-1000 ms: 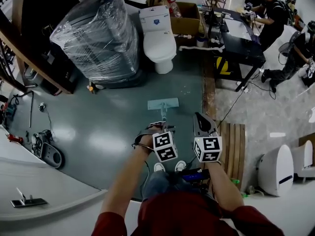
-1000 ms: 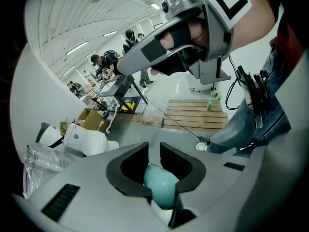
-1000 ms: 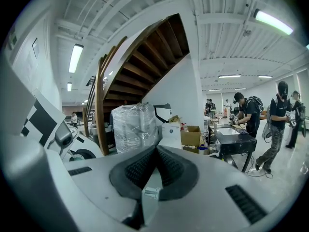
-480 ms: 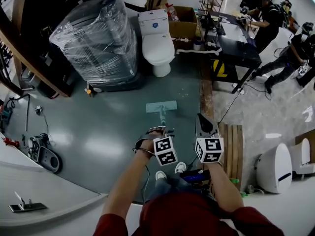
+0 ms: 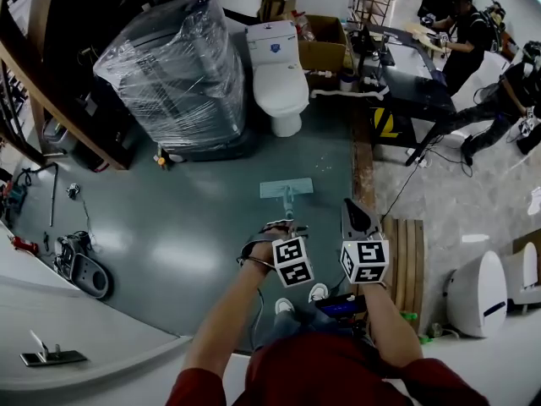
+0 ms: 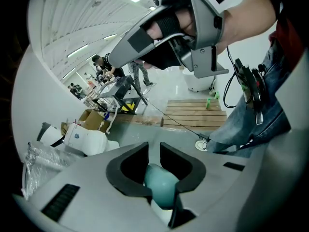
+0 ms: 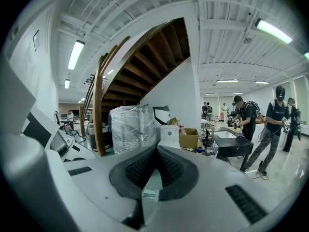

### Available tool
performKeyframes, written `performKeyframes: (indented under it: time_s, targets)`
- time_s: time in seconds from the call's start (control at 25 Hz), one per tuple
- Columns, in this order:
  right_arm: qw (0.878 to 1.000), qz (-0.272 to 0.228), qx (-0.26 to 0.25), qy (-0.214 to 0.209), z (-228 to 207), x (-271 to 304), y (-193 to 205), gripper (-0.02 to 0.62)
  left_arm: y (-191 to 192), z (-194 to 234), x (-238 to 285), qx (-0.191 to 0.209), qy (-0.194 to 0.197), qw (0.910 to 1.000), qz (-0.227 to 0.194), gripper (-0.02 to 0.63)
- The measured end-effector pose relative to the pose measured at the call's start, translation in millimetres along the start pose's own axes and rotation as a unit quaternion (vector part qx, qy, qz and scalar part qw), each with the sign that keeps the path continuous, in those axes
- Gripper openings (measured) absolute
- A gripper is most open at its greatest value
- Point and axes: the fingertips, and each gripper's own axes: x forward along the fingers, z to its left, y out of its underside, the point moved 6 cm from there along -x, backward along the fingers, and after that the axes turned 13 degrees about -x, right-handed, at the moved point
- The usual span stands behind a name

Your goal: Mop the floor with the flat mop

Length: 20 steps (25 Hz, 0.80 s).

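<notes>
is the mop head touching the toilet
No, the mop head lies flat on the floor, well short of the toilet.

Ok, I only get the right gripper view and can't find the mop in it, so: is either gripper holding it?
Observer: Yes, the left gripper is closed on the rounded teal end of the mop handle.
Operator: Where does its other end sit?
Observer: The mop head lies flat on the green floor, ahead of the person's shoes and short of the toilet.
Operator: And my gripper, relative to the handle?
Observer: The right gripper sits to the handle's right, apart from it, jaws together on nothing.
</notes>
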Motion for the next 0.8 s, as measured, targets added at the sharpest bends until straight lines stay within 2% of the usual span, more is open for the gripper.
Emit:
performKeyframes:
  time_s: [0.6, 0.8]
  targets:
    - [1.000, 0.008, 0.002, -0.016, 14, 11, 6, 0.017, 9, 7, 4, -0.008, -0.012, 0.9999, -0.001, 0.071]
    - [1.000, 0.010, 0.003, -0.020, 12, 20, 11, 0.017, 9, 21, 15, -0.017, -0.021, 0.9996, -0.006, 0.072]
